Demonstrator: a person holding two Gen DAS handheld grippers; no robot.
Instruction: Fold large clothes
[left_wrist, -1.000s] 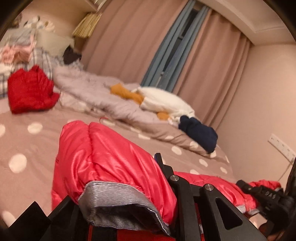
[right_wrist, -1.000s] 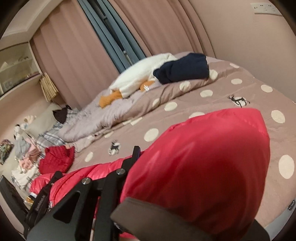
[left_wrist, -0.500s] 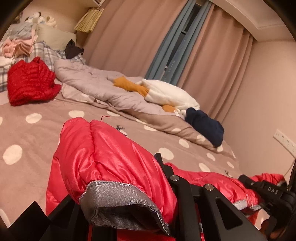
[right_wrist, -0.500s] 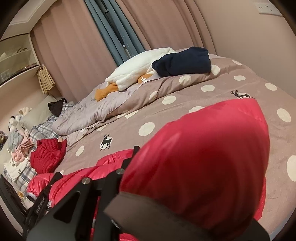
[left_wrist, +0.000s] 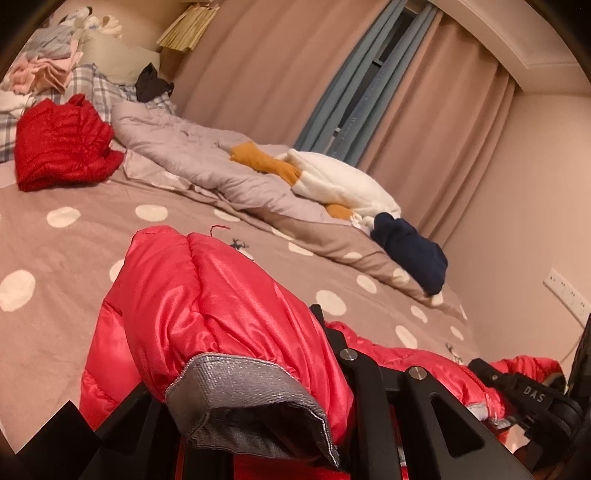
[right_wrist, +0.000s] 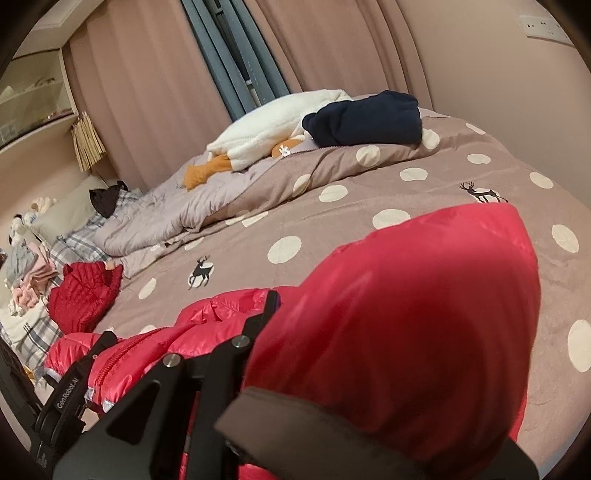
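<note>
Red puffer jacket (left_wrist: 229, 314) stretches sideways between both clamped tools.

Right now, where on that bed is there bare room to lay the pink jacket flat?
The dotted bedspread lies bare between the pink jacket and the rumpled grey quilt. It is crowded beyond: the folded red jacket, the white plush toy, the navy garment and clothes piled by the pillows.

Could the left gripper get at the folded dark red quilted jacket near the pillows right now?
Probably not: the left gripper is shut on the shiny red puffer jacket, and the dark red jacket lies far across the bed.
</note>
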